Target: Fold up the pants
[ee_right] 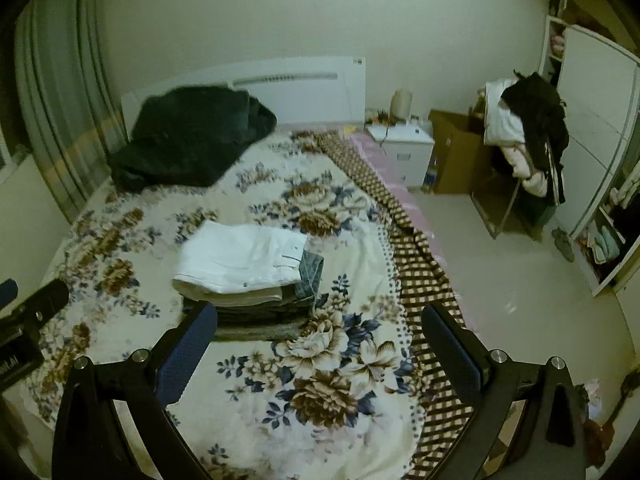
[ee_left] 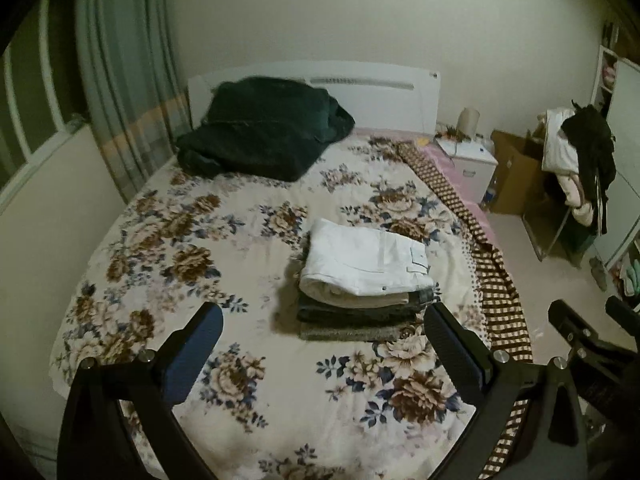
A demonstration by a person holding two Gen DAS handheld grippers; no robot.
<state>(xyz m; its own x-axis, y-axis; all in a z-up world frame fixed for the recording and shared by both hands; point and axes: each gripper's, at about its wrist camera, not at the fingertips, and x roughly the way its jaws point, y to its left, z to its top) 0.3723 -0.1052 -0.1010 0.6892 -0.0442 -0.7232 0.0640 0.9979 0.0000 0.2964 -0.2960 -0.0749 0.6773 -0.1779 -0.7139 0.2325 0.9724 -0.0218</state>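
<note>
One stack (ee_left: 360, 292) of about five folded pants, one dark blanket (ee_left: 264, 128), two hand-held grippers (ee_left: 324, 332)

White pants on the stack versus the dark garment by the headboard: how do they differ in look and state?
The white pants are pale and folded into a neat rectangle; the dark garment is near-black and lies in a loose heap. The white pants top a stack of folded clothes mid-bed; the dark garment lies directly on the floral bedspread against the headboard. Both are untouched by either gripper.

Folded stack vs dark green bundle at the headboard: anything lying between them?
Nothing but floral bedspread. The stretch from the folded stack to the dark green bundle is bare in the left wrist view; the right wrist view agrees.
</note>
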